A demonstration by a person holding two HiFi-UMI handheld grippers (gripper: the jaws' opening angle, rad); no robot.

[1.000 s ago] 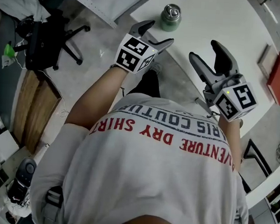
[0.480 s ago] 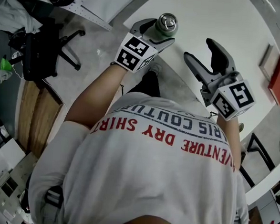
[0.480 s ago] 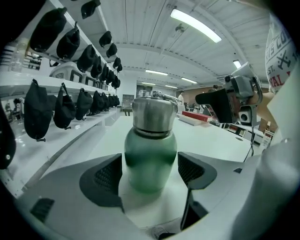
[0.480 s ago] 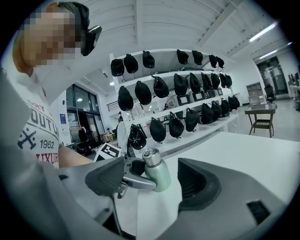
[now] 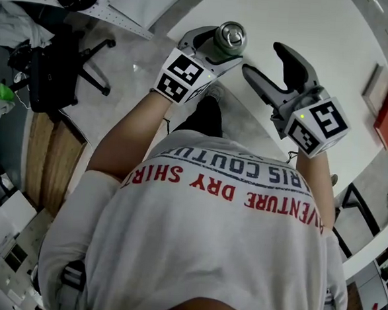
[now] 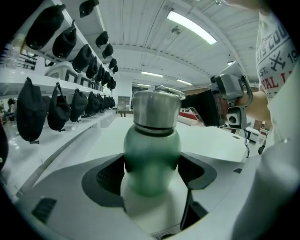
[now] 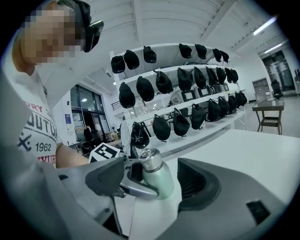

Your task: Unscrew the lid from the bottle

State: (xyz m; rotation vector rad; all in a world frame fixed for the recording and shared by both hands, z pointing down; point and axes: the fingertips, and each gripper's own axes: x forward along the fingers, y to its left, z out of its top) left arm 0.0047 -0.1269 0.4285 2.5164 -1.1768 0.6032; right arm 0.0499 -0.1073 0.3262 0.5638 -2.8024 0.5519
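My left gripper (image 5: 215,48) is closed on the green bottle (image 6: 151,159). Its two dark pads press the rounded body from either side, just below the neck. The brushed-steel lid (image 6: 156,110) sits on the bottle, above the jaws and clear of them, and is screwed down as far as I can see. The bottle stands upright in the grip.

My right gripper (image 5: 265,62) is wide open and holds nothing. Seen along its jaws, the bottle appears in the gap between them but lies beyond the tips, touching neither pad. From the head view, this gripper is just beside the left one, on the bottle's right, with its tips angled toward the lid.

Under both grippers is the near edge of a white table (image 5: 309,26). From these angles I cannot tell whether the bottle's base rests on the table or hangs a little above it.

Past the bottle, as the right gripper looks, white shelves carry rows of black caps (image 7: 161,82).
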